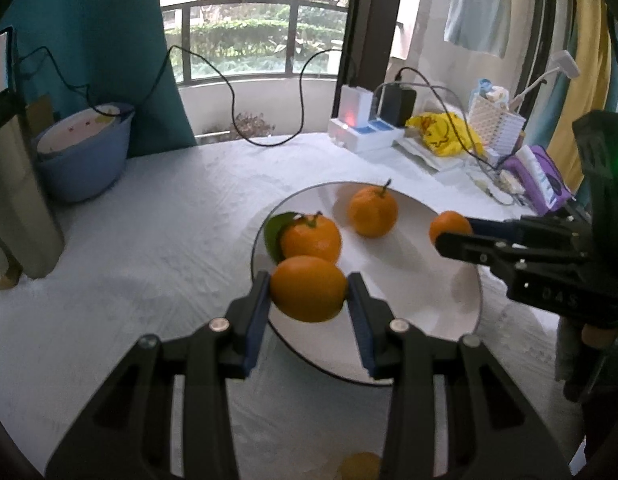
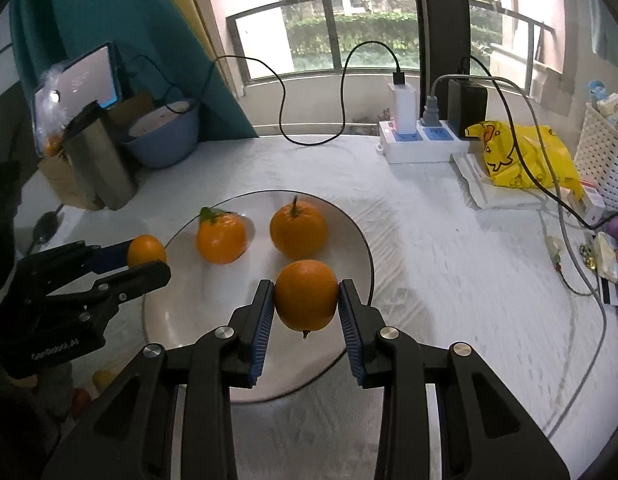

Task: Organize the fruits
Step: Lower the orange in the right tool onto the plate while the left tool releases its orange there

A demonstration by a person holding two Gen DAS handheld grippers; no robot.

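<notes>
Clamped between my left gripper's (image 1: 307,294) blue pads was an orange (image 1: 307,289), hanging over the near-left rim of the white plate (image 1: 449,312). My right gripper (image 2: 307,300) was likewise clenched on its own orange (image 2: 306,295), stem end down, above the near edge of that same plate. In the left wrist view the right gripper came in from the right side, its fruit over the plate's far-right rim.

Two oranges already sat on the plate: one with a green leaf (image 2: 221,237) toward the left, one with a bare stem (image 2: 298,229) just beside it toward the back. They were close but I could not tell whether they touched.

What mattered for the set-down, as I judged it, was the bare porcelain: open space lay directly ahead of and below both grippers, on the plate's near half. The left-hand fruit hung just in front of the leafed orange, so I reckoned that one needed care not to knock its neighbour. The right-hand fruit had clearer room under it. A rolling orange seemed the main risk.
</notes>
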